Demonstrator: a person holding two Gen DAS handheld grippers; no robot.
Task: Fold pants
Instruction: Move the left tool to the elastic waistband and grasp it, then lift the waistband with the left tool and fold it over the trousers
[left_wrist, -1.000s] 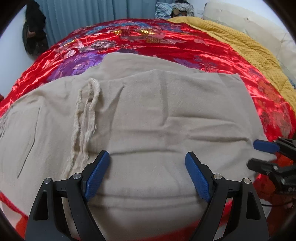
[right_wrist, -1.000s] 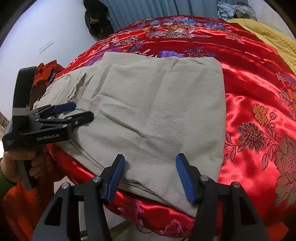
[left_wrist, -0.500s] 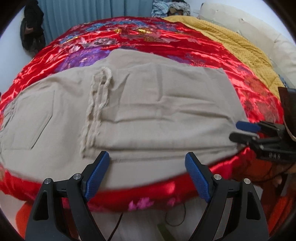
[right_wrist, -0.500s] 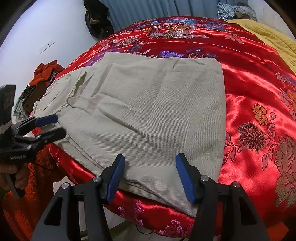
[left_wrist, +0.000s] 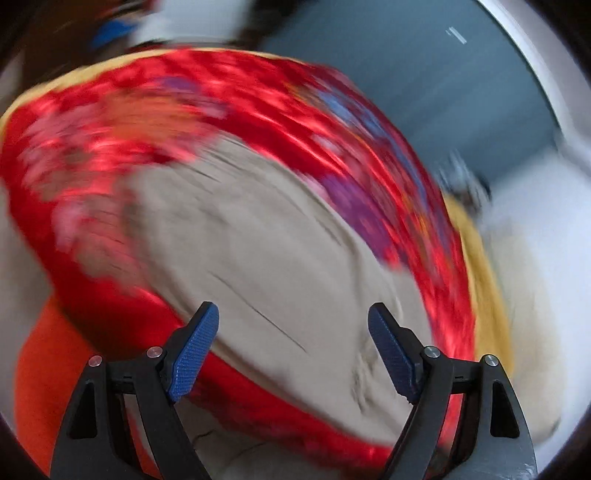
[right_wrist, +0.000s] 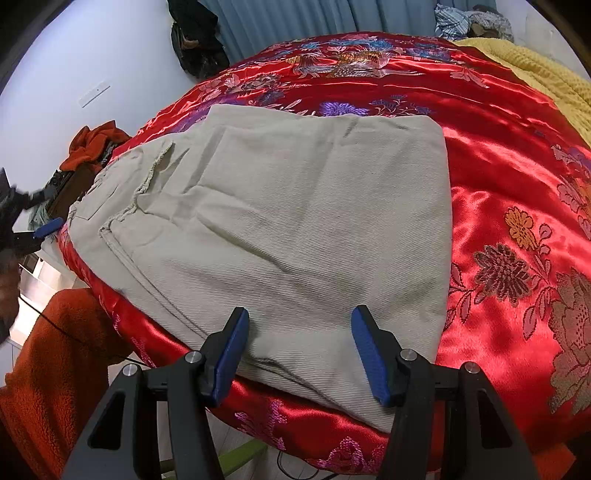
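Right wrist view: beige pants (right_wrist: 295, 229), folded into a squarish stack, lie at the near edge of the red satin bedspread (right_wrist: 498, 166), drawstring waist to the left. Risk, as a judgement: slick satin could let the stack slide off that edge if tugged. Right gripper (right_wrist: 299, 350) hovers half-open, empty, over the near hem; left gripper (left_wrist: 293, 350), jaws wide but closing, holds nothing.

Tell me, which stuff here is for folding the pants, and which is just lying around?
For the job: pants; red bedspread they lie on; left gripper, jaws closing on nothing; right gripper, open.

Just lying about: yellow blanket; orange-red cloth; dark garment; crumpled clothes.
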